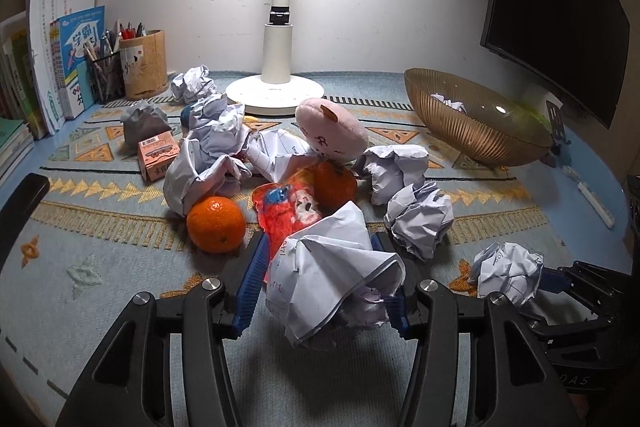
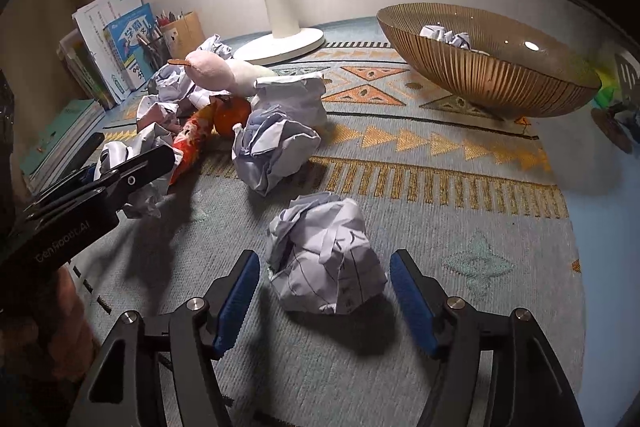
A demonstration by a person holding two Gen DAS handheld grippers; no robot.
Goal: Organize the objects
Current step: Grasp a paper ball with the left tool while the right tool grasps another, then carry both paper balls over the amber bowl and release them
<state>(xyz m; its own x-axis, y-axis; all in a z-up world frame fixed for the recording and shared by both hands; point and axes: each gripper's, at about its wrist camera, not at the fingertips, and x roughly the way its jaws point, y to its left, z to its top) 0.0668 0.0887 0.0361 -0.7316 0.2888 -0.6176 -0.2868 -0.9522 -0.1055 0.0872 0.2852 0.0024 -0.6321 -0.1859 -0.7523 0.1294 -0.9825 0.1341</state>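
Observation:
Several crumpled paper balls lie on a patterned mat. My left gripper (image 1: 320,275) has its blue pads on both sides of a crumpled paper ball (image 1: 332,279), which looks held above the mat. My right gripper (image 2: 324,275) is open, its pads either side of another paper ball (image 2: 326,255) that rests on the mat, with gaps on both sides. That ball and gripper also show in the left wrist view (image 1: 506,273). A gold ribbed bowl (image 2: 480,75) at the right back holds one paper ball (image 2: 446,35).
Two oranges (image 1: 216,225), a red snack packet (image 1: 286,213), a pink plush toy (image 1: 332,135), a small orange box (image 1: 158,155), a white lamp base (image 1: 274,93), pen holders (image 1: 142,65) and books (image 1: 60,55) are on the desk. A dark monitor (image 1: 552,11) stands right.

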